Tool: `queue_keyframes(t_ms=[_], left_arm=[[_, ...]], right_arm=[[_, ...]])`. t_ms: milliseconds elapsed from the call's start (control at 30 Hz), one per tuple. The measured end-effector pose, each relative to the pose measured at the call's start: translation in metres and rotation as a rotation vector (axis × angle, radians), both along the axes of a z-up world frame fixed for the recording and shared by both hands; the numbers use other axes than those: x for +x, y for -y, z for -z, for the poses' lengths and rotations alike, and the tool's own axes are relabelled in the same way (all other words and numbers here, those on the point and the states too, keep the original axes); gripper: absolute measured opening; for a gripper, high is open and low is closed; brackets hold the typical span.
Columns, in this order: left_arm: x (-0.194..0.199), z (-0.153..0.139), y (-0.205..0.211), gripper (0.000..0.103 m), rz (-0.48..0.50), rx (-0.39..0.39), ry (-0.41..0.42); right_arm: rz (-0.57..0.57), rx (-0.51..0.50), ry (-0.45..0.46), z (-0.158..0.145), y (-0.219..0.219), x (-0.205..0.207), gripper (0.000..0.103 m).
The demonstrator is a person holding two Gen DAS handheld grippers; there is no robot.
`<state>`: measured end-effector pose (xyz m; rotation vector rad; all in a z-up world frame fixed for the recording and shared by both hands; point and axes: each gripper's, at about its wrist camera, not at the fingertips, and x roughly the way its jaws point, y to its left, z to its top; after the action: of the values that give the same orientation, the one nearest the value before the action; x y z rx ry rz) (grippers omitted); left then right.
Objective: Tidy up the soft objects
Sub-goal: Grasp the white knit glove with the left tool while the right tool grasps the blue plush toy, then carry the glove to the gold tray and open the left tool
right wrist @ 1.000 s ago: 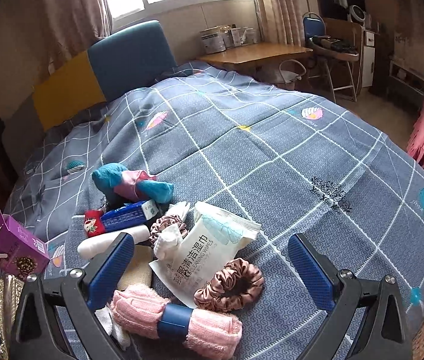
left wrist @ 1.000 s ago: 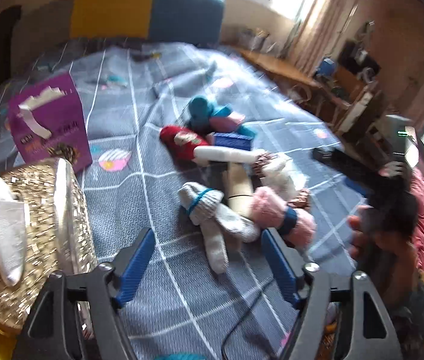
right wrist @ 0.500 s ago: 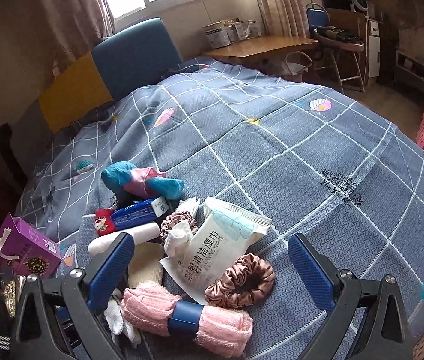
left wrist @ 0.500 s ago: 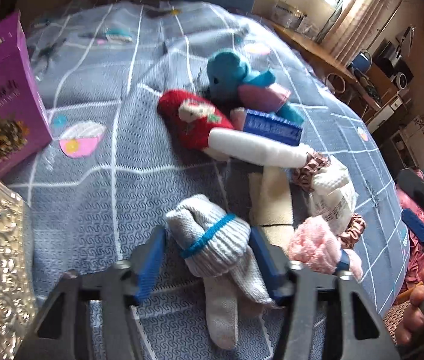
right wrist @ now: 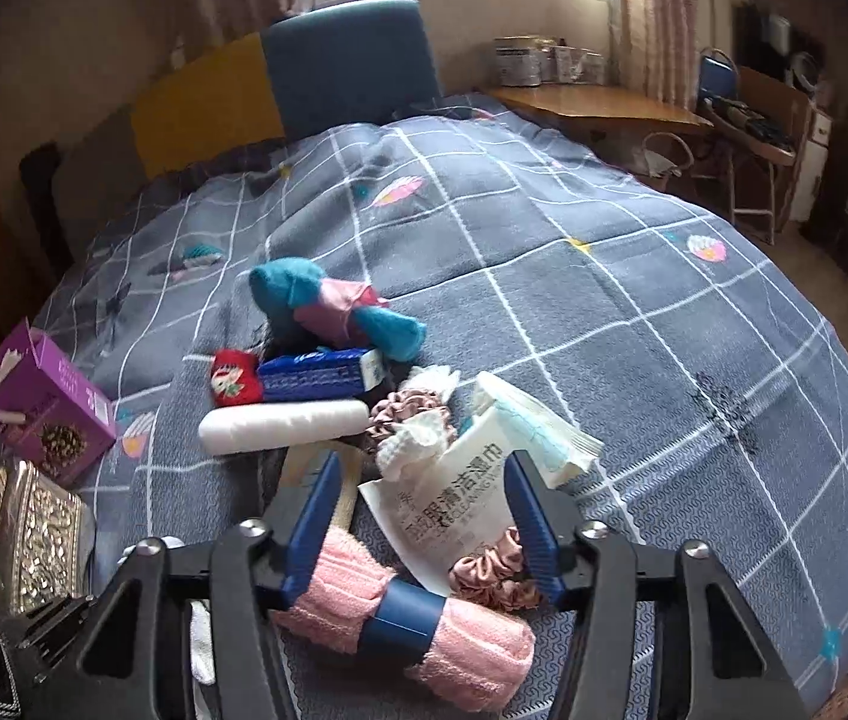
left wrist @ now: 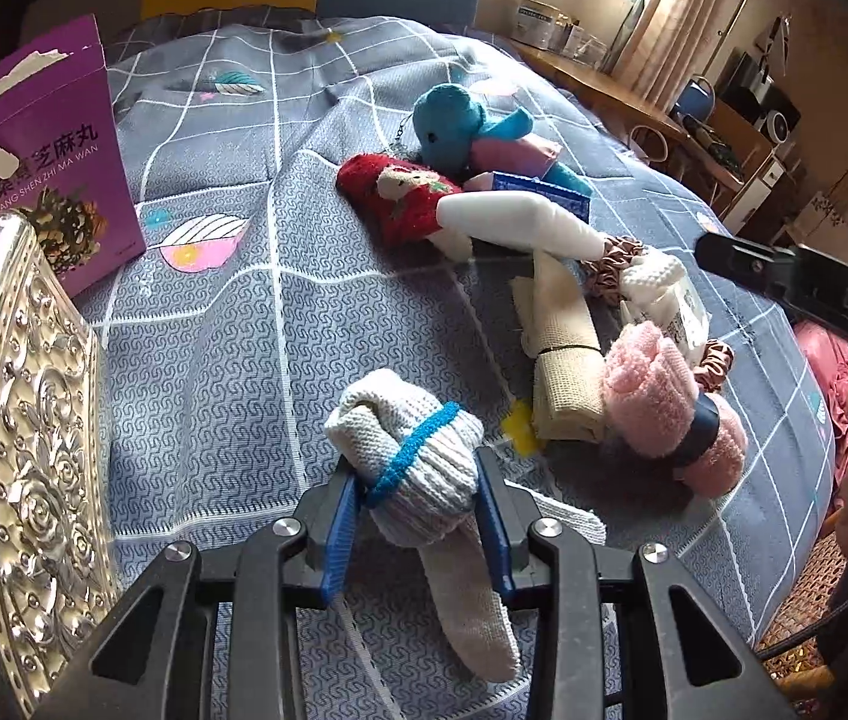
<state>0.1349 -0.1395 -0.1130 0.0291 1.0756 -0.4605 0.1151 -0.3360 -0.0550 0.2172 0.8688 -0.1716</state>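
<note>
My left gripper [left wrist: 415, 468] points down at the bedspread [left wrist: 214, 360], and its closing jaws press on both sides of a white knitted sock bundle [left wrist: 412, 450] tied with a blue band. My right gripper [right wrist: 423, 459] hovers over the pile, jaws closing and still apart. Below them lie a pink towel roll [right wrist: 406, 618] with a blue band, a wet-wipes pack [right wrist: 460, 498] and a satin scrunchie [right wrist: 493, 576], none of them pinched. Farther back are a white roll [left wrist: 514, 222], a red sock [left wrist: 400, 198] and a blue plush toy [left wrist: 454, 126].
A silver embossed tissue box [left wrist: 16, 432] stands at the left with a purple snack box [left wrist: 34, 150] behind it. A beige cloth roll [left wrist: 562, 360] lies beside the pink roll. A wooden desk [right wrist: 592, 108] and chairs stand past the bed's far right side.
My left gripper came down over the white sock bundle and its jaws closed in on it. The right gripper's jaws narrowed from wide apart and the view shifted over the pile.
</note>
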Motion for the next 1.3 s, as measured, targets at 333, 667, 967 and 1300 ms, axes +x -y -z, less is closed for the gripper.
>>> queue_keyframes(t_ms=[333, 667, 967, 1300], left_arm=[[-0.008, 0.002, -0.004, 0.036, 0.020, -0.008, 0.036], [-0.006, 0.006, -0.004, 0.036, 0.019, -0.020, 0.031], [-0.005, 0.008, -0.007, 0.036, 0.010, -0.037, 0.024], [-0.001, -0.014, -0.019, 0.034, -0.044, -0.030, 0.013]], right_arm=[[-0.223, -0.139, -0.049, -0.007, -0.026, 0.104, 0.062], [-0.294, -0.218, -0.275, 0.054, -0.035, 0.209, 0.062], [-0.228, -0.221, -0.111, 0.008, -0.025, 0.174, 0.024], [-0.215, -0.114, -0.039, -0.044, -0.026, 0.055, 0.024]])
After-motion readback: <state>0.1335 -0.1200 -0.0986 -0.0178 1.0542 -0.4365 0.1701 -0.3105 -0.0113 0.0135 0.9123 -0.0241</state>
